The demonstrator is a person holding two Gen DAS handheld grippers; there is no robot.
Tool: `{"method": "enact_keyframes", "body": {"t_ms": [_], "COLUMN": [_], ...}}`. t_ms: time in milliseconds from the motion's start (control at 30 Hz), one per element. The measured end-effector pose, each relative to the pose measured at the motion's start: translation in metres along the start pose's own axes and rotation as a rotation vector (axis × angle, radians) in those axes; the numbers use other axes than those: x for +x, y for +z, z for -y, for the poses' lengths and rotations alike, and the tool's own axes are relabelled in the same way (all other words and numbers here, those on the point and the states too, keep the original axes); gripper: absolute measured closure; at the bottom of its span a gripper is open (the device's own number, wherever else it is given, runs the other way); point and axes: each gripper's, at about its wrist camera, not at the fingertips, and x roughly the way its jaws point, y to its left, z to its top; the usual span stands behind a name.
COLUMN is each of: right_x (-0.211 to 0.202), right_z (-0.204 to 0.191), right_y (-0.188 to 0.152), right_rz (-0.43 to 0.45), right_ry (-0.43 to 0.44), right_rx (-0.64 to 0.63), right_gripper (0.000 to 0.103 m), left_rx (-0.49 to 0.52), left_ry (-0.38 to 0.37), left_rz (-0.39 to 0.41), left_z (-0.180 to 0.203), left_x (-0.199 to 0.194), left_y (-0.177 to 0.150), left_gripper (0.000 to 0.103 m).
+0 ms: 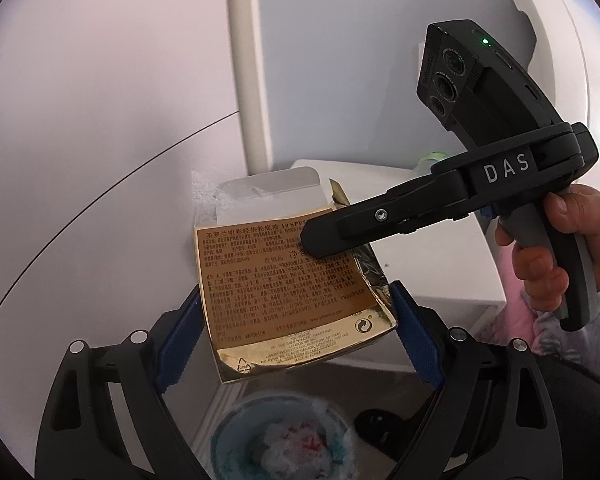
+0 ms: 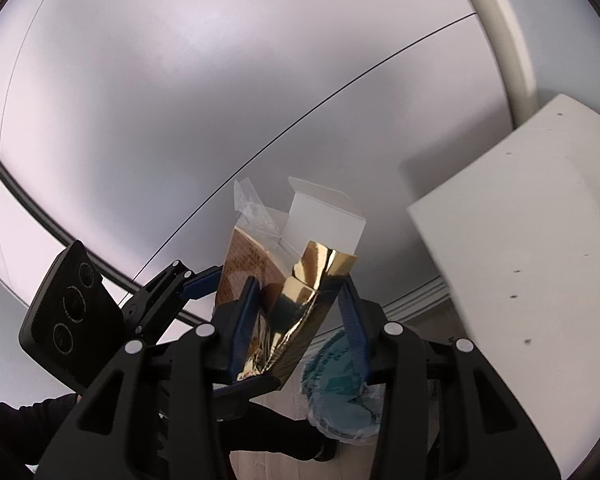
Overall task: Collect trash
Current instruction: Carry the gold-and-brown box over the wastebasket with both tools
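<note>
A crumpled gold carton (image 1: 284, 300), printed with dense dark text, is seen tilted at frame centre, its white flap (image 1: 268, 196) opened upward; a blue trash bin (image 1: 280, 444) is shown blurred at the bottom edge

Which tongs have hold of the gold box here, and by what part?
Both tongs grip the flattened gold box: the left tongs clamp its lower side edges, the right tongs pinch its crumpled side. Blue bin below.
</note>
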Motion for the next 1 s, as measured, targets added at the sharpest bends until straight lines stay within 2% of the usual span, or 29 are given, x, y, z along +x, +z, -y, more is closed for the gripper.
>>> {"method": "enact_keyframes", "body": {"t_ms": [500,1000], "right_x": [0.083,0.165], "right_z": [-0.016,0.016], "right_y": [-0.009,-0.011], "right_rz": [-0.091,-0.196], "right_ry": [0.025,0.022], "right_rx": [-0.055,-0.046], "right_gripper": [0.063,0.063], "left_rx": [-0.07,-0.152], "left_ry": [0.054,0.048], "left_rz": [-0.043,-0.118], "left_z": [-0.039,-0.057], "left_x": [-0.035,-0.017], "left_y": [-0.055,-0.103], "left_gripper": [0.017,0.017]}}
